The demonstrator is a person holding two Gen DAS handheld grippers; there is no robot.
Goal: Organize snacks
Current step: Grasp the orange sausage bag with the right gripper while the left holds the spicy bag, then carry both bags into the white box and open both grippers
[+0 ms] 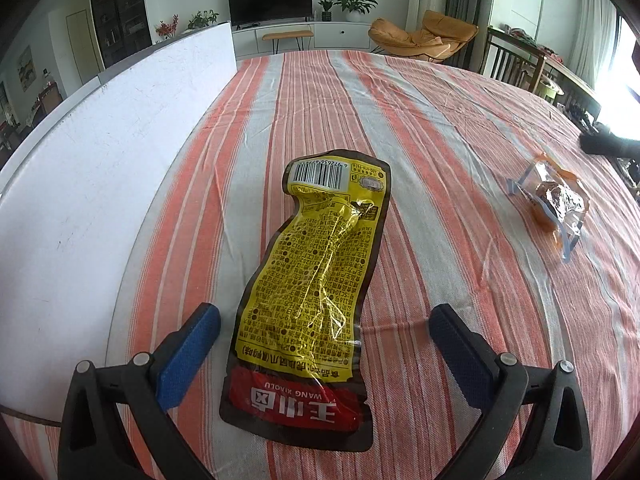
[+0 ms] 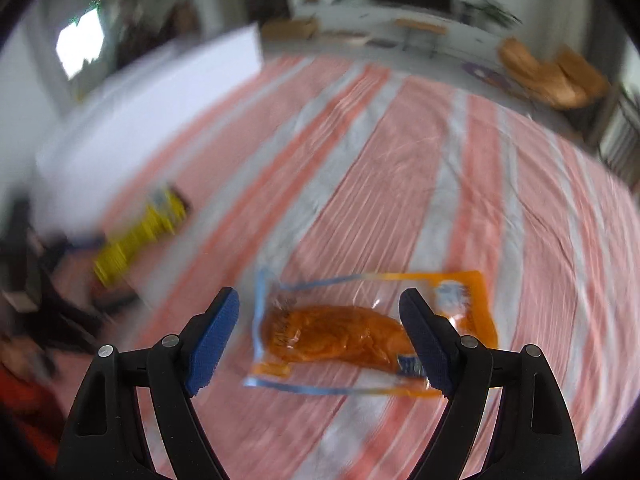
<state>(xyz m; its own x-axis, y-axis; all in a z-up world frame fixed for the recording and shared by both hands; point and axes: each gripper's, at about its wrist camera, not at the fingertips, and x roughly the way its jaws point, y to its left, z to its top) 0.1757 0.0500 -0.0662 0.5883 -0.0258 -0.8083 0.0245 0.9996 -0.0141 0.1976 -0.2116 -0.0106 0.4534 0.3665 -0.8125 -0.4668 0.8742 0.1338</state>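
A yellow snack pouch [image 1: 316, 280] with a barcode and a red end lies flat on the striped tablecloth, between the spread blue pads of my left gripper [image 1: 325, 330], which is open above it. A clear and orange snack packet [image 1: 558, 204] lies to the right. In the blurred right wrist view that orange packet [image 2: 360, 334] sits between the fingers of my right gripper [image 2: 320, 316], which is open and touches nothing that I can see. The yellow pouch [image 2: 140, 236] shows at the left there.
A white box [image 1: 100, 168] stands along the left side of the table. The red and grey striped cloth [image 1: 400, 120] covers the whole table. Beyond it are a TV stand, plants, an orange chair and a dark dining table at the right.
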